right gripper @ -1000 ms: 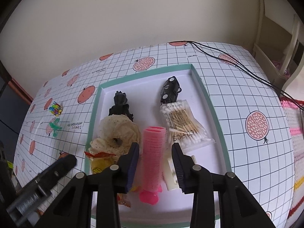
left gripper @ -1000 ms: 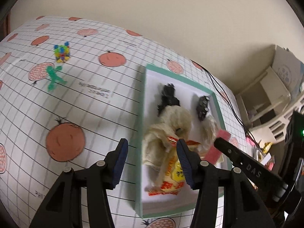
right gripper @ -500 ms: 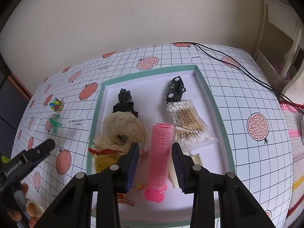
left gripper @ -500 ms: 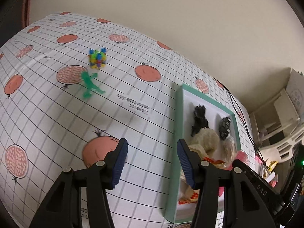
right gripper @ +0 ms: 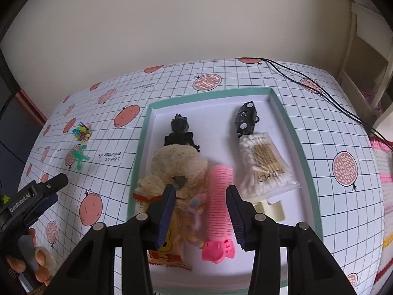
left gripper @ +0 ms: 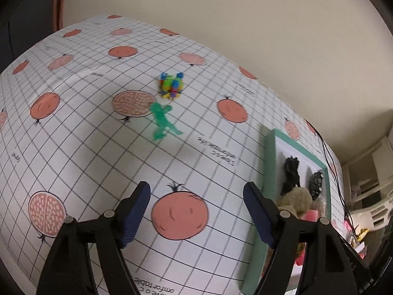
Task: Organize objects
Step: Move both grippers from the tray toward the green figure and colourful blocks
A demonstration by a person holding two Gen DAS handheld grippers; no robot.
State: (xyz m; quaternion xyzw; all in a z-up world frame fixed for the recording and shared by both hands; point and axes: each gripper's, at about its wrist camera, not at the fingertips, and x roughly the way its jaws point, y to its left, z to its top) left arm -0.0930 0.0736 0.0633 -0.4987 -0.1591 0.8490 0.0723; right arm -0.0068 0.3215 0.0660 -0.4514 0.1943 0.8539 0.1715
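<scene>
A green toy figure [left gripper: 162, 123] [right gripper: 79, 157] and a multicoloured block cluster [left gripper: 171, 88] [right gripper: 81, 131] lie on the tablecloth left of the teal-rimmed tray [right gripper: 292, 127] [left gripper: 269, 172]. Inside the tray lie a black figure [right gripper: 180, 132], a black toy car [right gripper: 246, 118], a cream scrunchie [right gripper: 176, 162], a pink hair roller [right gripper: 219, 196], a cotton swab pack [right gripper: 265, 164] and a yellow snack packet [right gripper: 167, 248]. My left gripper [left gripper: 196, 217] [right gripper: 39, 194] is open above the cloth, short of the green figure. My right gripper [right gripper: 200, 211] hovers open over the roller, holding nothing.
Black cables [right gripper: 319, 91] run across the table's back right corner. A cream shelf unit [right gripper: 366, 56] stands to the right, and a pink knitted cloth [right gripper: 383, 172] lies at the right edge. A hand [right gripper: 36, 265] holds the left gripper's handle. The wall runs behind the table.
My left gripper has swung left, away from the tray, and now faces the green figure and block cluster. The right gripper has risen slightly over the tray; the roller stays in place.
</scene>
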